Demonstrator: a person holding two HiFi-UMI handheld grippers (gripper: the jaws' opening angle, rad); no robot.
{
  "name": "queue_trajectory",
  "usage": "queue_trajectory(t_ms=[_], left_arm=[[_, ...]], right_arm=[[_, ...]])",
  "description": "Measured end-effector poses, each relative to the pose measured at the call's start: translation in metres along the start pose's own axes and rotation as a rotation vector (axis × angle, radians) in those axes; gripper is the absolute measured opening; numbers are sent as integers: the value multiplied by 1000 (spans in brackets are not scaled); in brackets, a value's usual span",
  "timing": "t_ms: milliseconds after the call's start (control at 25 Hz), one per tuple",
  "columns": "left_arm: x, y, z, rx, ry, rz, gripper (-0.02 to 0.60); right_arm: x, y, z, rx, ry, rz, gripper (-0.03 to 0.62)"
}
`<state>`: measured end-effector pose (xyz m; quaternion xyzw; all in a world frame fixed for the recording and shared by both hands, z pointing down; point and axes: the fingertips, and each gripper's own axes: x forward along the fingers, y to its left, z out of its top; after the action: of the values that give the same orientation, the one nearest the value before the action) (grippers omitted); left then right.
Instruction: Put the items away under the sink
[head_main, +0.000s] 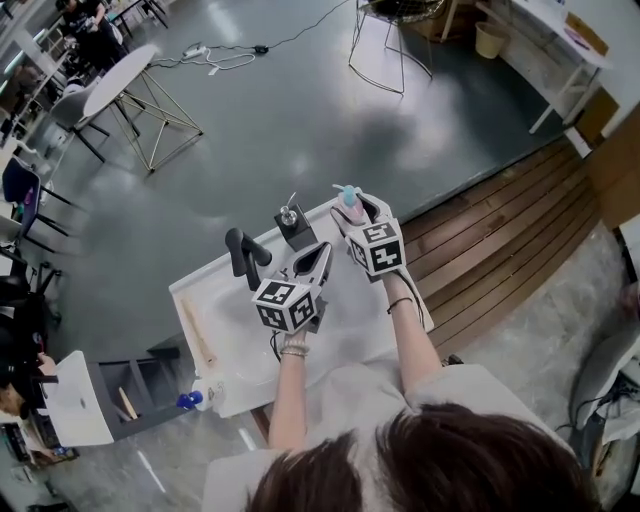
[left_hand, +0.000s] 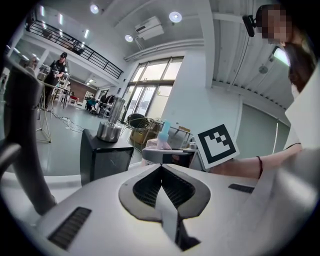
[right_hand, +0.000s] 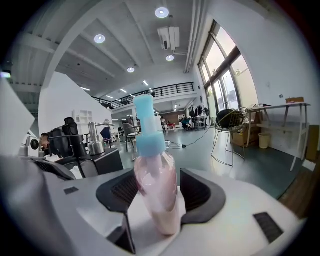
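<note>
Faucet: the black faucet (head_main: 245, 258) stands at the left of the white counter (head_main: 215, 320). It plays no part in this step, and we only need to keep clear of it.
Left claw: the left claw (left_hand: 161, 169) is empty, its jaws meeting tip to tip. It hovers over the middle of the counter and points away from us, a little downward, with the forearm reaching straight out from the body.
Pump box: the black pump box (head_main: 295, 226) stands upright just beyond the left claw and is not being touched.
Right claw: the right claw (head_main: 357, 210) stands wide open, with a pad close on either side of the bottle. As we read it, the pads are not squeezing yet.
Bottle: the pink bottle with a blue cap (right_hand: 154, 175) is upright between those pads, at the counter's far right corner.
Step in hand: we judge this to be the pickup. We should centre the pads on the bottle's body below the cap, close evenly so it does not tip, and lift straight up before swinging it down to the space under the sink.
Right arm: it is stretched further forward than the left, and its claw is tipped slightly downward.
</note>
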<state>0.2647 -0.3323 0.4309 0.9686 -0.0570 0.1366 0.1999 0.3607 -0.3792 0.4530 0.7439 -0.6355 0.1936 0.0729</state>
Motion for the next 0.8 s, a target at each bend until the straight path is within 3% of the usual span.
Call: queue_trajectory(t_ms=[360, 800], left_arm=[[-3, 7, 0, -11, -1, 35, 2], [-4, -2, -3, -11, 3, 54, 2]], right_arm=[[7, -2, -3, -67, 5, -31, 210], [0, 1, -5, -42, 23, -48, 202]])
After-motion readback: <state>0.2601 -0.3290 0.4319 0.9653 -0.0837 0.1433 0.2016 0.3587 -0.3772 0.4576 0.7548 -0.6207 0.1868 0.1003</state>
